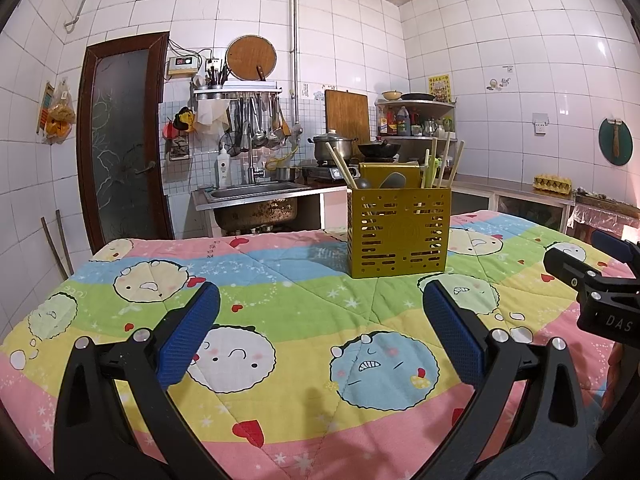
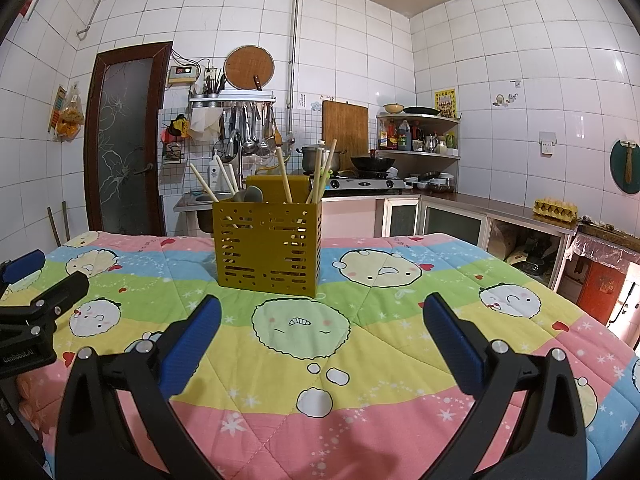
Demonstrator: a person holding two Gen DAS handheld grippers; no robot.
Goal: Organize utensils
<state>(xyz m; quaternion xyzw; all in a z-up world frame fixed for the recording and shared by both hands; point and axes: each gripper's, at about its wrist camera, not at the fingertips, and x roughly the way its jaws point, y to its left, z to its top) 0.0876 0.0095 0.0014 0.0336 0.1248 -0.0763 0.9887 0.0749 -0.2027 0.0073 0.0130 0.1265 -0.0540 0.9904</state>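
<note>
Left gripper (image 1: pixel 320 332): fingers (image 1: pixel 190 334) spread wide apart, holding nothing; it hovers above the near part of the table
Right gripper (image 2: pixel 322 338): fingers (image 2: pixel 192 340) spread wide apart, holding nothing; it hovers above the near part of the table, beside the left gripper
Cross view: the right gripper shows at the right edge of the left wrist view (image 1: pixel 600 276); the left gripper shows at the left edge of the right wrist view (image 2: pixel 36 300)
Table (image 1: pixel 280 280): covered with a quilted cloth in pink, blue, green and yellow bands with cartoon faces
Utensil holder (image 1: pixel 398 232): yellow slotted box, upright on the table toward the far side, well apart from both grippers
Holder contents: wooden chopsticks (image 1: pixel 340 166) lean out of the top at several angles; grey spoon bowls (image 1: pixel 392 180) show above the rim; a green utensil (image 1: pixel 430 168) stands at one side
Background: sink (image 1: pixel 256 194) and hanging ladles (image 1: pixel 260 124) on the tiled far wall, pot (image 1: pixel 332 146) and wok (image 1: pixel 378 150) on the stove
</note>
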